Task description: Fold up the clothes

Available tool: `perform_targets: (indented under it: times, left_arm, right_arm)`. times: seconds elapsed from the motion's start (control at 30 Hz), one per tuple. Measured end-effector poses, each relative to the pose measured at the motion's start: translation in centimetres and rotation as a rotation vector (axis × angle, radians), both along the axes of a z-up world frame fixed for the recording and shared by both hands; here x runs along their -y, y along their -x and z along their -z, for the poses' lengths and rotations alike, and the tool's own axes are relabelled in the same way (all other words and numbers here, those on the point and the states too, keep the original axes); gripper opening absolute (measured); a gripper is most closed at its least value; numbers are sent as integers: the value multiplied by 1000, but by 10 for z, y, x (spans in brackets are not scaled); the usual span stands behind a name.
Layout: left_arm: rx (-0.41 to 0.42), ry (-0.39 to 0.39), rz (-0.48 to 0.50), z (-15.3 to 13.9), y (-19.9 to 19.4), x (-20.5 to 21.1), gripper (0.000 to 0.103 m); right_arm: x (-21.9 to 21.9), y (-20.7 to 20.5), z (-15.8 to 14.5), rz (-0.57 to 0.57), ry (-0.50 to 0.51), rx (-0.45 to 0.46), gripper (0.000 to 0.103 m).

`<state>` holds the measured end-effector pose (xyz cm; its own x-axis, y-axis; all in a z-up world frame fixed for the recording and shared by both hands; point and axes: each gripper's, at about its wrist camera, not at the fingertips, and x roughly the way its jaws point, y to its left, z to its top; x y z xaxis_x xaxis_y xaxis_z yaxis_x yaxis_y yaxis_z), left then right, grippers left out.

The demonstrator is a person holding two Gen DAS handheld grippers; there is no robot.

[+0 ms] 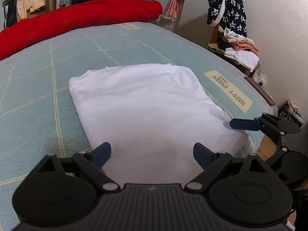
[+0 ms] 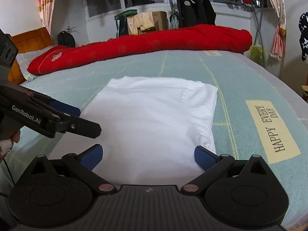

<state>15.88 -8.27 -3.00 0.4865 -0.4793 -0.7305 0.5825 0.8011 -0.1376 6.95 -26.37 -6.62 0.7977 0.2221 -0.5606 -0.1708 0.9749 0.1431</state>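
Observation:
A white garment [image 1: 146, 104] lies folded into a flat rectangle on the pale teal bed cover [image 1: 38, 100]. In the left wrist view my left gripper [image 1: 152, 152] hangs over the near edge, jaws wide apart and still spreading, with no cloth pinched. One of the right gripper's blue fingers [image 1: 244, 124] reaches in at the garment's right corner. In the right wrist view the garment [image 2: 154, 115] runs away from my right gripper [image 2: 148, 154], which stands open above the near edge. The left gripper [image 2: 80, 119] enters from the left, beside the cloth's left edge.
A long red rolled quilt [image 2: 154, 40] lies across the far side of the bed. A cream label reading HAPPY EVERY DAY [image 2: 271, 129] sits right of the garment. A chair with piled clothes [image 1: 240, 52] stands past the bed's right edge. A clothes rack [image 2: 192, 9] stands behind.

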Motion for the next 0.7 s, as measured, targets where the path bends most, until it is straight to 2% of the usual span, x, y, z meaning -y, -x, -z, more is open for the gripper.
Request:
perform_targets:
  times: [0.2,0.33,0.5,0.7]
  left_arm:
    - [-12,-16,-18,2,6,-2,92]
    - [1,-12,-34,-5,11,-7,92]
    - [20,-22,-64,-11,17,-17,92]
    - [13,-34,-113,-12,21,-33,92]
  right_arm:
    - [-4,6,3,-2,17,-30,103]
    - [-5,13,-2,-6,-5,-18,103]
    - [-30,11,-5,-112,-26,-4,103]
    - [-47,9,6,-147,-4,-75,103]
